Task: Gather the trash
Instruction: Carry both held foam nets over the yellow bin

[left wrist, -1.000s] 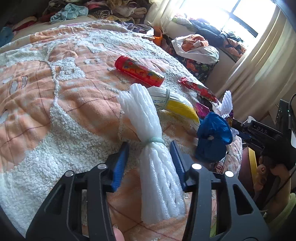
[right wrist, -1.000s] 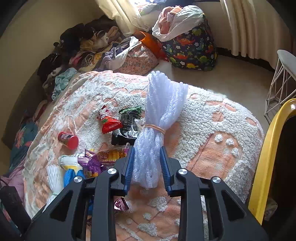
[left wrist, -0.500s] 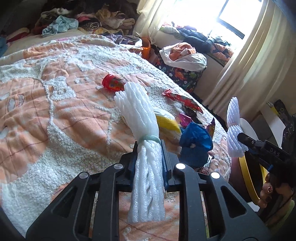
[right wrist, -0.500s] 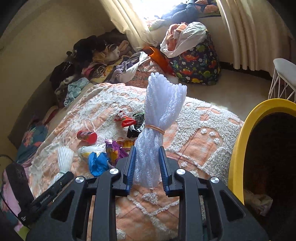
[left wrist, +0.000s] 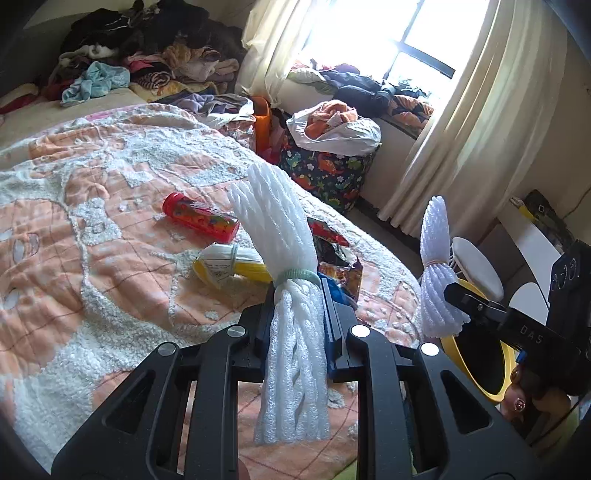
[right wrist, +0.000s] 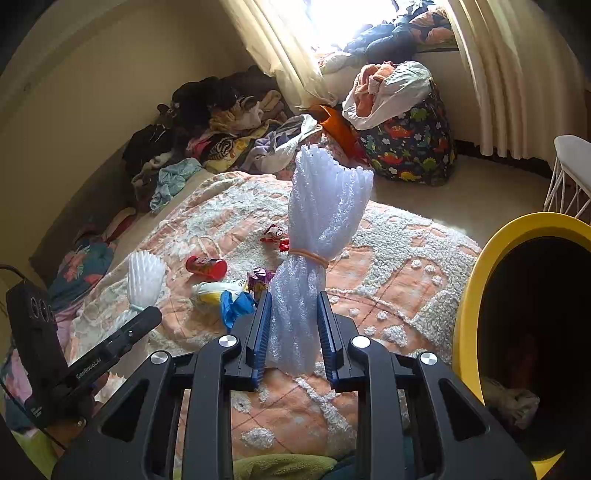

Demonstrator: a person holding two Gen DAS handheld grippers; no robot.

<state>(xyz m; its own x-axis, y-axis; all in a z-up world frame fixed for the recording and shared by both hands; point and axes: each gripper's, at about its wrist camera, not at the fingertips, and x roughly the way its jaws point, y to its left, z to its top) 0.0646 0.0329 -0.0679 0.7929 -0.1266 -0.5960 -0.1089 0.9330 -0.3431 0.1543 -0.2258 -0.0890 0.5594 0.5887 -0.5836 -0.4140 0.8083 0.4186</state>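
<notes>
Foam bundles stand upright, one clamped in the left gripper (left wrist: 297,325), one in the right gripper (right wrist: 293,332). The yellow bin (right wrist: 480,280) opens just right of the right gripper, the nearer one.

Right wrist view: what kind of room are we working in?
Likely a lived-in bedroom: a bed under an orange-and-white quilt, clothes heaped against the wall, and a curtained window. A yellow-rimmed bin stands beside the bed.

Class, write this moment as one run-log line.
left gripper: shut on green-banded foam bundle | right gripper: shut on orange-banded foam bundle | yellow bin: beside bed | red tube: on bed
</notes>
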